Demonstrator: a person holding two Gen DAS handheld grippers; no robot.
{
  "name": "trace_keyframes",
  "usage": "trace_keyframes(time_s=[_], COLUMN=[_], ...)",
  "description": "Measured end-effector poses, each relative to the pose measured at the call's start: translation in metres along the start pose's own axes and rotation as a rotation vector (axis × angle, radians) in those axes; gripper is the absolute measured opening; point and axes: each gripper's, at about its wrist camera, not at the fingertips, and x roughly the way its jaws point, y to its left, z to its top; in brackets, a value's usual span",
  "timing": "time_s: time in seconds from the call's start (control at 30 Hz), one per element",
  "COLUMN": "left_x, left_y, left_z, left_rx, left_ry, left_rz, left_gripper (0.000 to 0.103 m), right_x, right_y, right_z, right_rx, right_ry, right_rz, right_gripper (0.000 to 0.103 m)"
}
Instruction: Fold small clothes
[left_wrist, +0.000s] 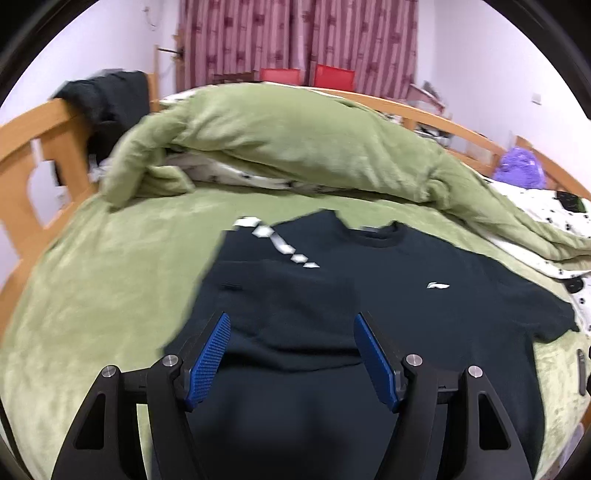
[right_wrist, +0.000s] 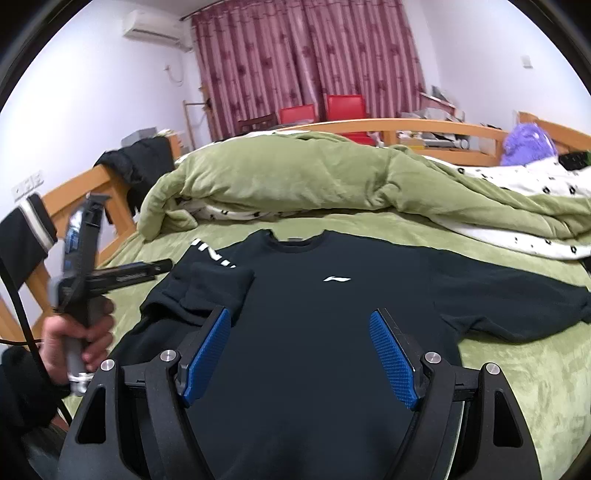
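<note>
Nearest, at 6 o'clock: left claw (left_wrist: 291, 356), black frame, blue ribbed pads (left_wrist: 208, 360), jaws standing well apart with nothing gripped, only dark cloth lying beneath the gap. Right claw (right_wrist: 300, 354), same make, jaws likewise wide apart and empty, hovering over the lower body of the garment. At 9 o'clock in the right wrist view: a person's hand (right_wrist: 75, 338) wrapped round the handle of the left claw, a black cable trailing from it, a dark sleeve with a pale cuff (right_wrist: 35, 221) above. Middle ground: one black sweatshirt (right_wrist: 332, 306), laid front-up on the bed, neck hole toward 12 o'clock, small white logo (right_wrist: 337, 279) on the chest. Its sleeve on the 9 o'clock side is folded inward across the front, white lettering (right_wrist: 214, 254) showing along the fold; the sleeve toward 3 o'clock lies stretched out flat. Beneath it: green plush blanket (right_wrist: 517, 369) covering the bed. Farther, 12 o'clock: green duvet (right_wrist: 280, 173) heaped in a long roll, white spotted lining showing at its edges. Wooden bed rail (right_wrist: 388, 123) behind; dark clothing (right_wrist: 144, 162) draped over the rail at 10 o'clock; purple item (right_wrist: 528, 142) at 2 o'clock. Farthest: two red chairs (right_wrist: 343, 105), maroon patterned curtains (right_wrist: 306, 62), wall air conditioner (right_wrist: 155, 24) at 11 o'clock.
</note>
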Motion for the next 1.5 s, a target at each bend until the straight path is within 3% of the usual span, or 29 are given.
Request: trace_keyframes(time_s=[0.07, 0.13, 0.27, 0.57, 1.0, 1.13, 1.4, 1.47, 1.5], left_x=[-0.016, -0.033, -0.053, -0.032, 0.024, 0.030, 0.028, 0.028, 0.028], left_y=[0.016, 0.036, 0.068, 0.092, 0.095, 0.103, 0.119, 0.122, 0.122], left_z=[-0.004, -0.006, -0.011, -0.011, -0.028, -0.030, -0.029, -0.029, -0.029], left_rx=[-0.023, -0.070, -0.152, -0.032, 0.029, -0.012, -0.067, -0.080, -0.083], left_ry=[-0.021, -0.033, -0.046, -0.094, 0.035, 0.065, 0.056, 0.064, 0.066], left_rz=[0.031, 0.039, 0.043, 0.179, 0.124, 0.110, 0.133, 0.126, 0.124], left_gripper=[0.067, 0.067, 0.067, 0.069, 0.069, 0.069, 0.069, 0.069, 0.069], right_x=[0.007, 0.015, 0.032, 0.103, 0.248, 0.276, 0.306, 0.308, 0.306], right_y=[0.012, 0.021, 0.046, 0.097, 0.161, 0.176, 0.196, 0.202, 0.205], right_z=[-0.006, -0.009, -0.014, 0.010, -0.008, -0.017, -0.028, -0.029, -0.028], right_rx=[-0.026, -0.056, -0.129, -0.190, -0.261, -0.284, -0.351, -0.380, -0.391], right_ry=[0.022, 0.045, 0.059, 0.119, 0.236, 0.266, 0.303, 0.301, 0.291], right_rz=[0.017, 0.025, 0.037, 0.120, 0.179, 0.177, 0.117, 0.089, 0.096], right_gripper=[0.074, 0.064, 0.058, 0.059, 0.060, 0.060, 0.075, 0.074, 0.058])
